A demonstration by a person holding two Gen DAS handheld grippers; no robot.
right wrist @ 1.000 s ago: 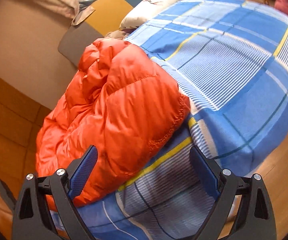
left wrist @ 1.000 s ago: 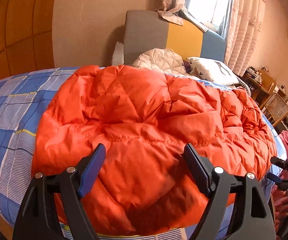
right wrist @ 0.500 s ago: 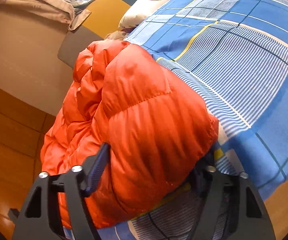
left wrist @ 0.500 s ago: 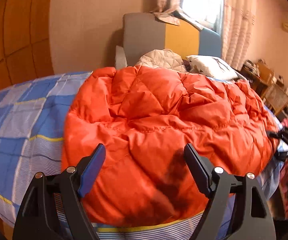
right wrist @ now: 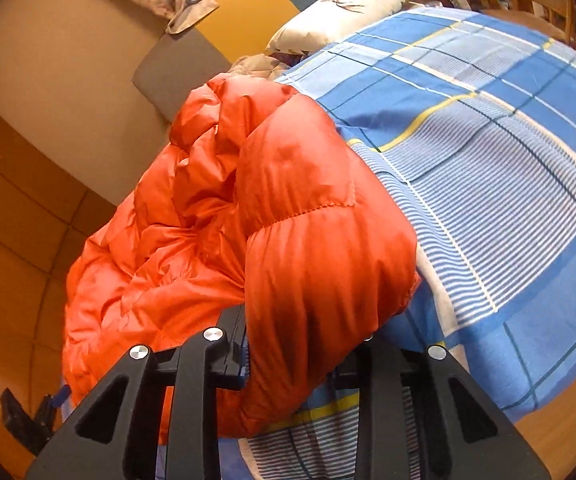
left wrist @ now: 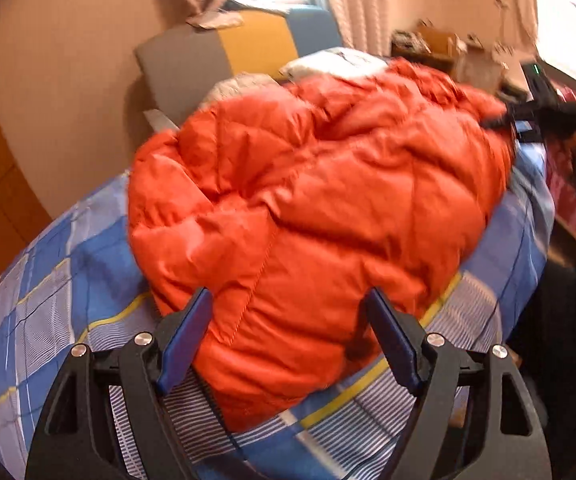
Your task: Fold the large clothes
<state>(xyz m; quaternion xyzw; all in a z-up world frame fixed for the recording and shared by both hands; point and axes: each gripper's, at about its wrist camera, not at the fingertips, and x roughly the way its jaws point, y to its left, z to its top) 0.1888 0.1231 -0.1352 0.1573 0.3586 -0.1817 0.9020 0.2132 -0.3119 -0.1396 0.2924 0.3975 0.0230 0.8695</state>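
Since a second ago, the right tool (right wrist: 304,344) has been brought forward and closed, so that a puffy fold of the orange down jacket (right wrist: 288,208) is now clamped between its fingers. The left tool (left wrist: 288,340) is held apart, its blue pads (left wrist: 184,336) flanking the jacket's near edge without gripping it. The jacket is spread across the blue plaid bedsheet (right wrist: 488,168), a white pillow (right wrist: 340,12) lying beyond by the headboard (left wrist: 224,52).

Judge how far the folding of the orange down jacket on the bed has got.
Done: little; the orange down jacket lies bunched on the plaid bed cover. In hand: the right gripper has closed on a jacket edge; the left gripper is open at the near hem. Left: grip, fold, flatten.
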